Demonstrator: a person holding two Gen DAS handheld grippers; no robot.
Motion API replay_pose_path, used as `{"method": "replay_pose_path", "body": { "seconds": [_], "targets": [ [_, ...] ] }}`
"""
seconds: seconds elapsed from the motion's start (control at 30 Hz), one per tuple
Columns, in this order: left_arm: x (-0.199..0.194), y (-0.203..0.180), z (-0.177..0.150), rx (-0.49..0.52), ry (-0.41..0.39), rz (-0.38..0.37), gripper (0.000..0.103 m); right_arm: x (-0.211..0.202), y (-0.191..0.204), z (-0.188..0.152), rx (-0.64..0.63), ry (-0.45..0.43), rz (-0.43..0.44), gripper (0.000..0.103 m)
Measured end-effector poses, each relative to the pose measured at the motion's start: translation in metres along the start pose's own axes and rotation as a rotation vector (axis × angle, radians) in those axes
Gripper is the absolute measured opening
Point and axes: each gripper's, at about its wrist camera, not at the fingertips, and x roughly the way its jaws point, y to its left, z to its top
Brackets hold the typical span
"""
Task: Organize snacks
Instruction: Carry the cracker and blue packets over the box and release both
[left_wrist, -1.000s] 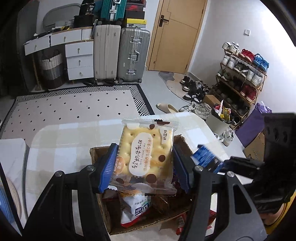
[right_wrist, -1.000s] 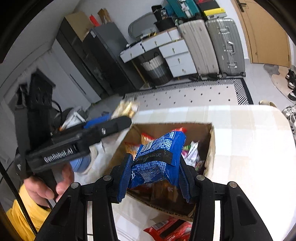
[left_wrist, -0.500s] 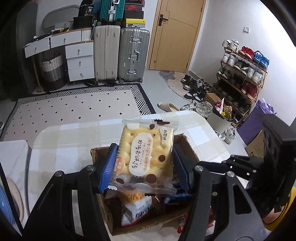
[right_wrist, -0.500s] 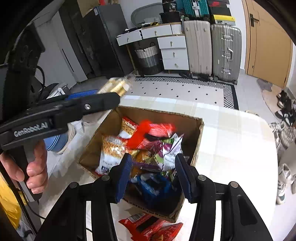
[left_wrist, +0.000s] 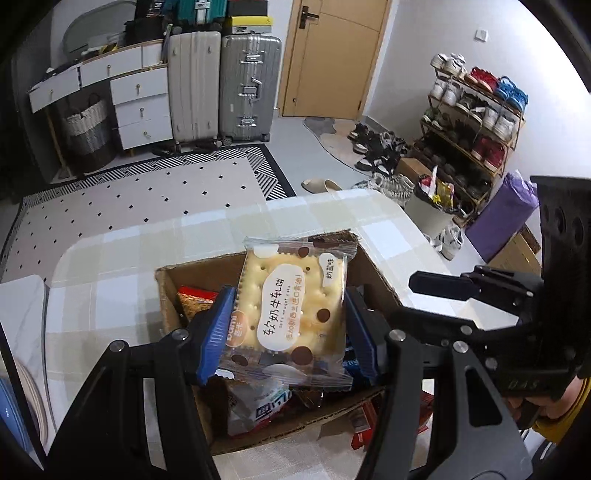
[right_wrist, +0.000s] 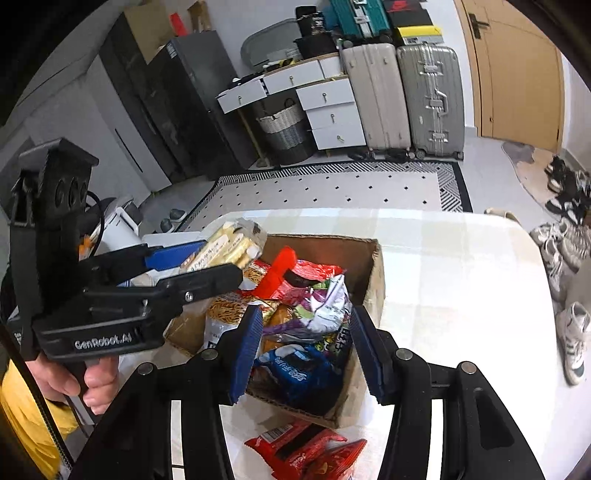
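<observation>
Both wrist views are evenly and softly lit by diffuse indoor light, bright enough that colours read clearly, with dark vignetted corners where the fisheye circle ends. Straight lines such as the door (left_wrist: 332, 55) and suitcases (right_wrist: 402, 96) bow strongly toward the edges, while the tabletop (right_wrist: 461, 277) ahead of the right gripper's fingers washes out pale with mild glare. Focus is sharp throughout, shadows are faint, and only the inside of the cardboard box (left_wrist: 166, 291) sits noticeably darker.
</observation>
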Motion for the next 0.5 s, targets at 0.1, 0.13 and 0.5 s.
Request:
{"method": "replay_pose_path", "body": {
  "seconds": [0.1,0.13,0.5],
  "targets": [
    [0.009,-0.005,0.000,0.006,0.033,-0.022,0.056,0.000,-0.002,-0.002,0.016,0.006,-0.002,0.051],
    [0.011,-0.007,0.000,0.012,0.043,-0.034,0.056,-0.001,-0.002,-0.003,0.017,0.007,-0.001,0.051],
    [-0.001,0.004,0.001,-0.009,0.005,0.021,0.056,-0.019,0.001,-0.008,0.034,-0.020,0.014,0.051]
  ]
}}
